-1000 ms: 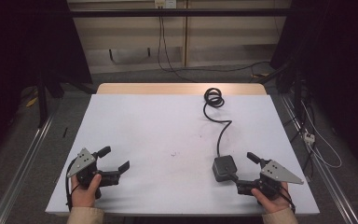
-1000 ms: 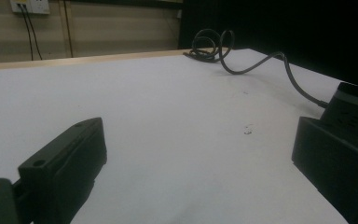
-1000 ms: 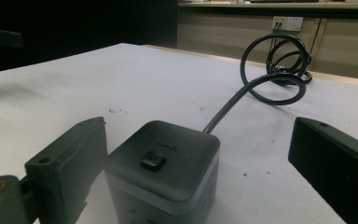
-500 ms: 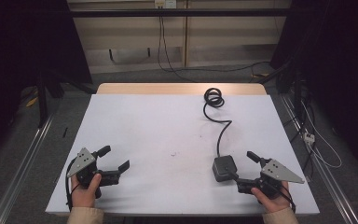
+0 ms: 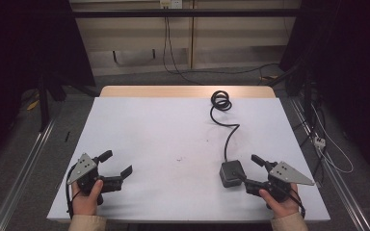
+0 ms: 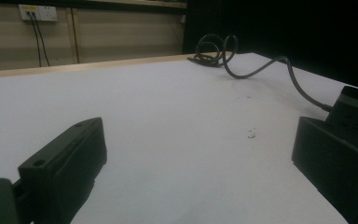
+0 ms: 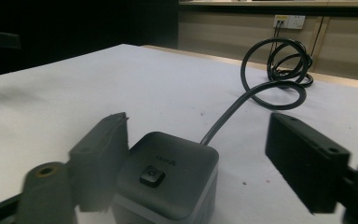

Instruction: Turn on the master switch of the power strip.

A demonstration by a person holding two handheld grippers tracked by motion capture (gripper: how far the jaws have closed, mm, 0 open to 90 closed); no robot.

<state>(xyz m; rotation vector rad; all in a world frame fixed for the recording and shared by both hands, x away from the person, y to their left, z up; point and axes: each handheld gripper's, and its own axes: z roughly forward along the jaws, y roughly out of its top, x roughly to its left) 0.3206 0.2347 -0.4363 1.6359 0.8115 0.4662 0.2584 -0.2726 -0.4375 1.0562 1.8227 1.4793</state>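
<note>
So my right gripper (image 5: 248, 171) was parked at the near right corner of the white table (image 5: 164, 139), jaws well apart, and they'd just been closing in a bit. The thing between them was the grey cube power adapter (image 5: 232, 173). In the right gripper view the adapter (image 7: 168, 179) sat just ahead of me with its little button on top, closer to one jaw than the other. That blurry jaw looked like it was right up against the cube's side, maybe touching, I honestly couldn't tell. The other jaw stood clear of it with bare table showing in between. So not clamped, just straddling one side of it.

The adapter's black cable (image 5: 229, 132) snaked away across the table and ended in a loose coil (image 5: 220, 101) near the far edge.

My left gripper (image 5: 117, 168) was at the near left corner, well apart from all that, jaws spread wide with nothing in them. In the left gripper view there was just bare tabletop between the two black jaws, with the cable (image 6: 261, 70) farther off.
</note>
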